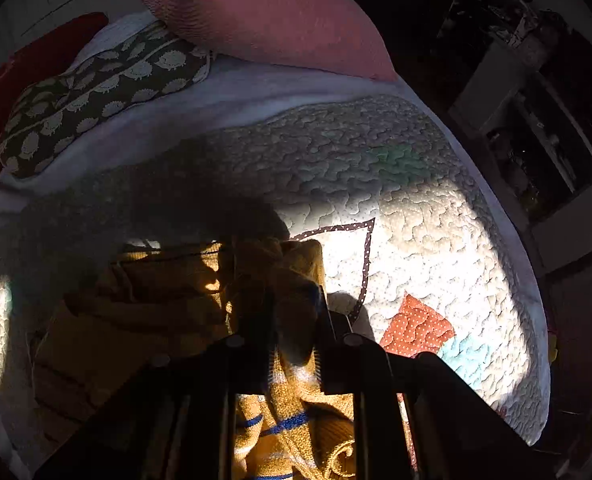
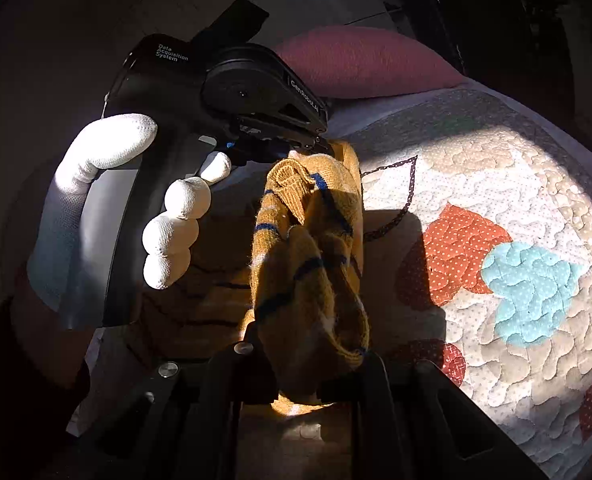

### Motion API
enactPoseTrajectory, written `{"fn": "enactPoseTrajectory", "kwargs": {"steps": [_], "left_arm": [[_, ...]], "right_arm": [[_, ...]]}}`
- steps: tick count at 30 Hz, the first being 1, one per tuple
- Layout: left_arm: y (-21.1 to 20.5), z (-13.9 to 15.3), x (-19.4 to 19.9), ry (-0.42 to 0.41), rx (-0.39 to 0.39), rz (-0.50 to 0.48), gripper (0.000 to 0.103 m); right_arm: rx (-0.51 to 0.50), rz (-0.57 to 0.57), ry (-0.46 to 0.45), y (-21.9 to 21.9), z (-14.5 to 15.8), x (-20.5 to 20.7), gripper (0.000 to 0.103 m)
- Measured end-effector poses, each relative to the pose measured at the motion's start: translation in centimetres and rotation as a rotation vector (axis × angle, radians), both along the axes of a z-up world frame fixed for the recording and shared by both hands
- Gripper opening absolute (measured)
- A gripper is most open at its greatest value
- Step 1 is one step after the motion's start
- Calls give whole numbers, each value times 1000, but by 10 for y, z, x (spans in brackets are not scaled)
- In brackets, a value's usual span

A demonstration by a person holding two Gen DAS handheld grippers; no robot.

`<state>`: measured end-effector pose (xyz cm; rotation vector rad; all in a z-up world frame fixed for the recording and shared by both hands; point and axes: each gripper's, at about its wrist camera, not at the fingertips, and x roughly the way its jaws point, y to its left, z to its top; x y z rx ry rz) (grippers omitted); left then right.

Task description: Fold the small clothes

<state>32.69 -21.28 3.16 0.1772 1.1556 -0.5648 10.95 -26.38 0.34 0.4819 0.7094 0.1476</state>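
A mustard knitted garment with blue and white stripes (image 2: 311,240) hangs bunched between both grippers above a quilted bed cover (image 2: 495,184). My right gripper (image 2: 307,344) is shut on its lower end. My left gripper (image 2: 323,148), held by a white-gloved hand (image 2: 176,216), is shut on its upper end. In the left wrist view the left gripper (image 1: 292,320) pinches the garment (image 1: 292,412); more of the same knit (image 1: 144,300) lies in shadow on the quilt (image 1: 415,240) to the left.
A pink pillow (image 1: 272,12) and a brown patterned cushion (image 1: 96,92) lie at the head of the bed. A dark shelf unit (image 1: 535,120) stands beyond the bed's right edge. The quilt has red and blue patches (image 2: 527,288).
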Motion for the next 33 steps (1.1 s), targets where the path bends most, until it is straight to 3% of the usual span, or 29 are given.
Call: {"fn": "enactPoseTrajectory", "kwargs": {"steps": [3, 6, 11, 14, 15, 18, 20, 25, 30, 33], "left_arm": [[75, 20, 13, 13, -97, 90, 13], [151, 19, 25, 7, -123, 201, 11], [246, -24, 44, 84, -117, 360, 12], [279, -50, 55, 128, -150, 437, 14], [288, -54, 57, 144, -177, 452, 17], [313, -55, 57, 187, -307, 490, 21], [326, -45, 48, 177, -369, 508, 29], [337, -9, 10, 43, -307, 487, 32], [315, -2, -47, -7, -255, 416, 42], [298, -22, -70, -5, -186, 414, 43]], "right_arm": [[-30, 120, -15, 43, 18, 15, 12], [-39, 247, 1, 91, 18, 34, 12], [-97, 414, 88, 175, -17, 72, 12], [-266, 455, 105, 217, -44, 83, 20], [-302, 458, 96, 224, -49, 84, 28], [-303, 475, 76, 226, -53, 85, 50], [-267, 496, 59, 222, -40, 71, 51], [-159, 542, 14, 188, -4, 30, 51], [-231, 319, 15, 126, 5, 54, 51], [-157, 234, 46, 104, 6, 87, 51]]}}
